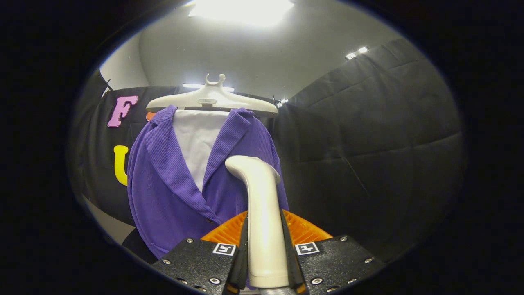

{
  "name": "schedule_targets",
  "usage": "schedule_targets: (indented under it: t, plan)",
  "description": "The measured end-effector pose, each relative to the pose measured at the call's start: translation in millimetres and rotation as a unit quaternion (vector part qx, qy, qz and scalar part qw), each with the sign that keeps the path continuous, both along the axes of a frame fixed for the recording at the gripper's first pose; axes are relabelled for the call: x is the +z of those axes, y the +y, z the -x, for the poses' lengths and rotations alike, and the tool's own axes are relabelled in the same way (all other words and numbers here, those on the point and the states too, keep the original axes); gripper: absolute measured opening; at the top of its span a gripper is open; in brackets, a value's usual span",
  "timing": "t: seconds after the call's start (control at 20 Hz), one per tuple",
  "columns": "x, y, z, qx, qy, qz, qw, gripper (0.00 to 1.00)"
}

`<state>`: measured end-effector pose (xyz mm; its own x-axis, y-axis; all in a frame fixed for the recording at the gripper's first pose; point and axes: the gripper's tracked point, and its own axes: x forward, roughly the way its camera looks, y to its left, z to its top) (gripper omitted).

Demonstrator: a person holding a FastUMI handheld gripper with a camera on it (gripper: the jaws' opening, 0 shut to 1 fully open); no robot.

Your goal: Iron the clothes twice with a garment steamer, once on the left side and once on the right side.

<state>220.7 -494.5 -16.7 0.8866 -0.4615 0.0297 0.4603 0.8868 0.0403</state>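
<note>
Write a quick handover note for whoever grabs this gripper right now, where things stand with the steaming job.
Gripper: shut on the garment steamer, handle clamped between both fingers, head pointing up toward the garment.
Purple jacket: hangs on a white hanger just beyond the fingers, against the black cloth wall.
Done: steamer picked up and raised in front of the jacket.
Left: judging by this view, both passes, left side and right side; whether either has been made cannot be told.

Steamer [262,213] clamped between hand-held gripper [265,262] fingers: smooth, semi-gloss plastic. Jacket [163,192] beyond: ribbed matt cloth. Hanger [211,100]: smooth plastic. Booth wall [368,135]: matt creased cloth.
</note>
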Motion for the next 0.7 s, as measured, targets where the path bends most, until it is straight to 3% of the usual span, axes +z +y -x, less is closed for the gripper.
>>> schedule_targets:
  t: [0.35,0.7]
  plan:
    - [-57,4,31,0.005,0.050,-0.007,0.999,0.38]
    - [-101,-1,31,0.015,0.088,-0.009,0.996,0.38]
